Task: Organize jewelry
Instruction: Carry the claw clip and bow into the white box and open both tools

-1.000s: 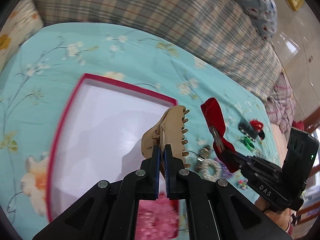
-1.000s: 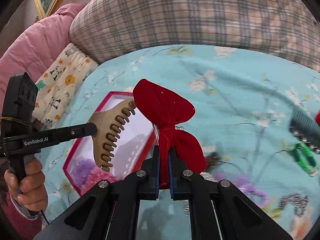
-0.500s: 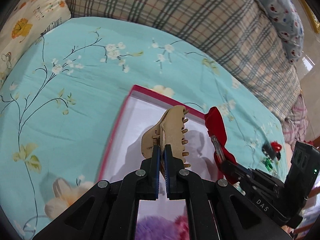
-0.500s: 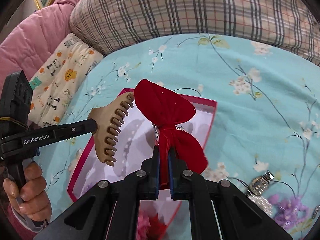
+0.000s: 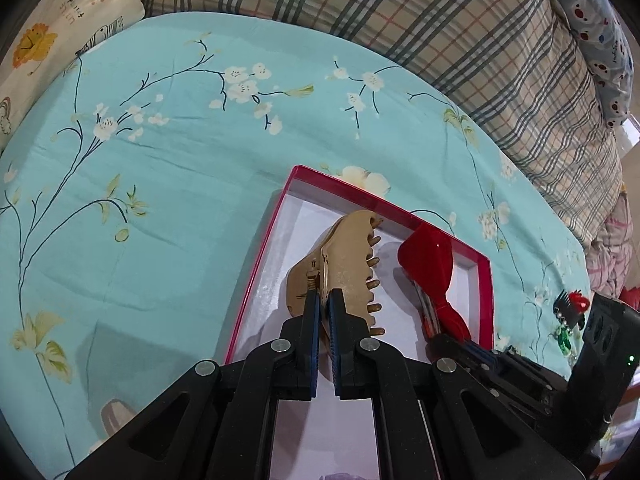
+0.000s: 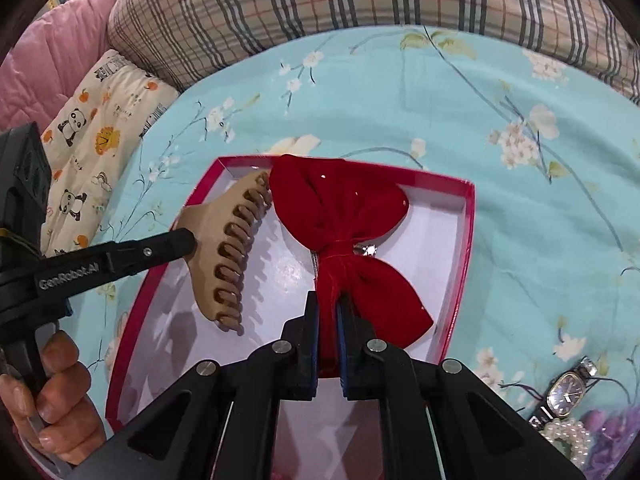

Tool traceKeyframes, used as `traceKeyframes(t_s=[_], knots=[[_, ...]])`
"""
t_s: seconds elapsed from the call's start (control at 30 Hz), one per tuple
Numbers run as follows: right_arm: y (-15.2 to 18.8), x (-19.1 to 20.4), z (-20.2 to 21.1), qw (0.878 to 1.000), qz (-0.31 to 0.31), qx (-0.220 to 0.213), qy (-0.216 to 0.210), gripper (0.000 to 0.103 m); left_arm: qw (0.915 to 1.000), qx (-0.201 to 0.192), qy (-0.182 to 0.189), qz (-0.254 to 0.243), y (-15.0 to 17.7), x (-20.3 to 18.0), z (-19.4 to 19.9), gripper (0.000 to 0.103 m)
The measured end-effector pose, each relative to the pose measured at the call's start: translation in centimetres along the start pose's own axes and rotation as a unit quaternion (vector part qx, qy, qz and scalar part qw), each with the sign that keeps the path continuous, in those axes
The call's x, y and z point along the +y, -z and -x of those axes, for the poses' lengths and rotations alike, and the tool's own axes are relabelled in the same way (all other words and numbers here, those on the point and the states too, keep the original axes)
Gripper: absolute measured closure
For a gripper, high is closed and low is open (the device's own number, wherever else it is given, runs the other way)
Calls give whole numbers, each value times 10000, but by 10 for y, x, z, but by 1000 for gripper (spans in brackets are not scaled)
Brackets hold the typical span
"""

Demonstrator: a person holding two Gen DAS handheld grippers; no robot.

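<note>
Both tongs pinch pieces over the red box: left gripper the claw clip, right gripper the red bow; lower each flat, side by side, before letting go.

The bedsheet was turquoise, printed with dark branches, white blossoms and pale yellow-green leaves. On it lay a box with a crimson rim and a white inside. The hair claw was tan, the velvet bow deep red. Both grippers were black with blue pads. The bolster was plaid in beige, grey-green and thin red lines. A cream pillow carried pandas, lions and oranges.
</note>
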State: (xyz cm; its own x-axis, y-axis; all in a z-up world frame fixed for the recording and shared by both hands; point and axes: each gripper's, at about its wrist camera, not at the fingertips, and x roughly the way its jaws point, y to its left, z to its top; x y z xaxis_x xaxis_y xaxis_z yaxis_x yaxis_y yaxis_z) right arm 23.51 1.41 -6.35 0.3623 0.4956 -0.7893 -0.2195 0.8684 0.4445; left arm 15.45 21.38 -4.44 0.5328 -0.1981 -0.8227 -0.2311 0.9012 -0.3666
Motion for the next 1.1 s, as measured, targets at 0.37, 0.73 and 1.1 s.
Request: traceKeyframes(t_s=[0.37,0.73,1.1], knots=[[1,-4,8,9995,-167,-53,-277,72,10000,40,-47,-78,2,-1,2,98],[13,-11,55,9984,-220,-319,-405,70,9995,-150,22,-274,19,-19,44,80],[63,-72,131,9957,-697,-608,-35,66,9965,16,456,-704,64,-69,75,76]])
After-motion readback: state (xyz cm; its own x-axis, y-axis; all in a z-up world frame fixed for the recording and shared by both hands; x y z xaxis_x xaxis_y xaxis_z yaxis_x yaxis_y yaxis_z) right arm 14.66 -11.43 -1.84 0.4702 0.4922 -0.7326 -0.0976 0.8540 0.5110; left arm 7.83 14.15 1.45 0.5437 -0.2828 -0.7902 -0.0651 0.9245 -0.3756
